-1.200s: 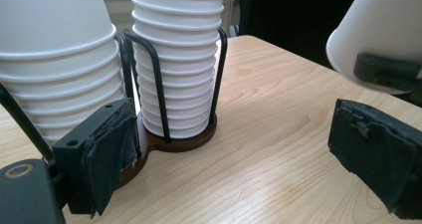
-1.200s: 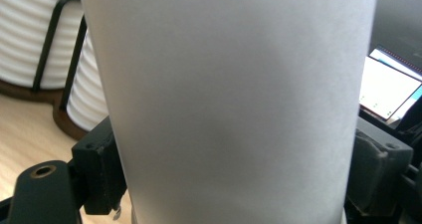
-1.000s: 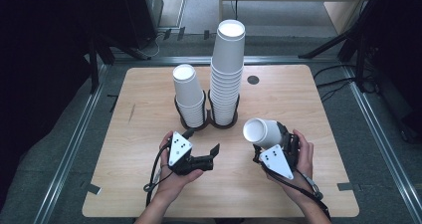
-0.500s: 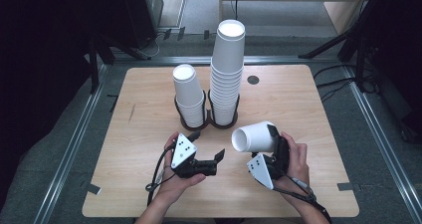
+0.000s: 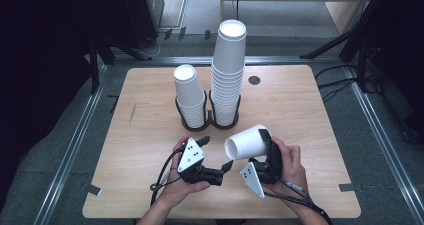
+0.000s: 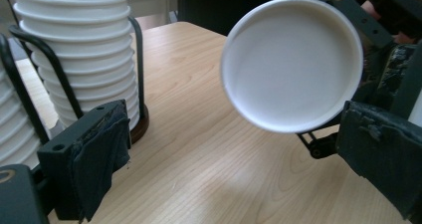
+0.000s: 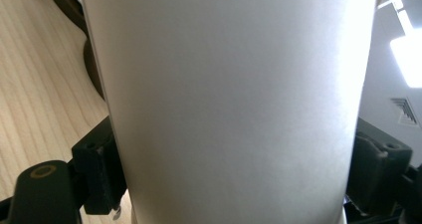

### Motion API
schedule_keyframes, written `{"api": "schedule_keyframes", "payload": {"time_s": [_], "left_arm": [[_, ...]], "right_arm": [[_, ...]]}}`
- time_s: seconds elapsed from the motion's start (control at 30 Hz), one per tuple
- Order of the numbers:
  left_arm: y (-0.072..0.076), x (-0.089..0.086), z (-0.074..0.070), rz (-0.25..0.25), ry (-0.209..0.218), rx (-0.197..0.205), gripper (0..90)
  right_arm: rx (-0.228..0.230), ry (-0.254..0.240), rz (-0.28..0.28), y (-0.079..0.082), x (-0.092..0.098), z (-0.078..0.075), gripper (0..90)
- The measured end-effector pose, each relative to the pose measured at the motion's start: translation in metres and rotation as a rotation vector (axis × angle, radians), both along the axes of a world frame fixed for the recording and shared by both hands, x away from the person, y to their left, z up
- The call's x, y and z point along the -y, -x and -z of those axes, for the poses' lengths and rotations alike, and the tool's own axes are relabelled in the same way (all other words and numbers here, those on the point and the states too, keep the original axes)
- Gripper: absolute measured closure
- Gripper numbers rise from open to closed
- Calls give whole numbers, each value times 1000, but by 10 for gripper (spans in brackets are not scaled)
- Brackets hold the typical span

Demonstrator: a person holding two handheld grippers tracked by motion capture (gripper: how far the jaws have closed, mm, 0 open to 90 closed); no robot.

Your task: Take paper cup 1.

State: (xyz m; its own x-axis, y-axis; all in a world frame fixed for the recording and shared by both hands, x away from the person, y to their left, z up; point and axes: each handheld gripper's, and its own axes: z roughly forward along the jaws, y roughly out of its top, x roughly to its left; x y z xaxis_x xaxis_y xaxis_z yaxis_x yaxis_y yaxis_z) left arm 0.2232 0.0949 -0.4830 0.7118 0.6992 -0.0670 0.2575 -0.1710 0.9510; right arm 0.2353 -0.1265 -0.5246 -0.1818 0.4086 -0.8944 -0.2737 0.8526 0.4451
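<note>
High view first, from the left: the left gripper [image 5: 216,156] sits low over the near part of the bench [image 5: 310,115], held in the person's left hand [image 5: 182,187]. Its jaws are spread wide with nothing between them, and they have just been opening further. Left gripper view shows those two black jaws far apart, with bare wood between them and the open mouth of a paper cup [image 6: 292,64] facing the camera from the right.

Farther back at the middle of the bench stand two black wire holders. The left one carries a short stack of cups [image 5: 189,96], the right one a tall stack of cups [image 5: 228,71], just beside each other.

To the right, the right gripper [image 5: 265,152] pinches the paper cup by its wall. The cup lies on its side above the bench, mouth toward the left gripper. Right gripper view shows the jaws pressed against both sides of the white cup wall.
</note>
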Motion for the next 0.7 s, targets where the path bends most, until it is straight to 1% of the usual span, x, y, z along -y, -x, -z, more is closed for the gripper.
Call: {"api": "schedule_keyframes", "payload": {"time_s": [0.07, 0.2, 0.27, 0.43, 0.67, 0.7], "left_arm": [[1, 2, 0, 10, -2, 0, 10], [2, 6, 2, 25, -13, 1, 10], [3, 8, 2, 32, -18, 0, 10], [4, 11, 3, 49, -24, -2, 10], [4, 11, 4, 59, -23, -6, 11], [4, 11, 4, 60, -23, -5, 11]], "right_arm": [[4, 17, -6, 1, -1, 1, 146], [7, 32, -20, 2, -3, 3, 146], [8, 32, -30, 3, -5, 3, 146], [17, 58, -61, 8, -10, 4, 146], [22, 72, -95, 12, -16, 5, 145], [18, 67, -101, 12, -16, 5, 145]]}}
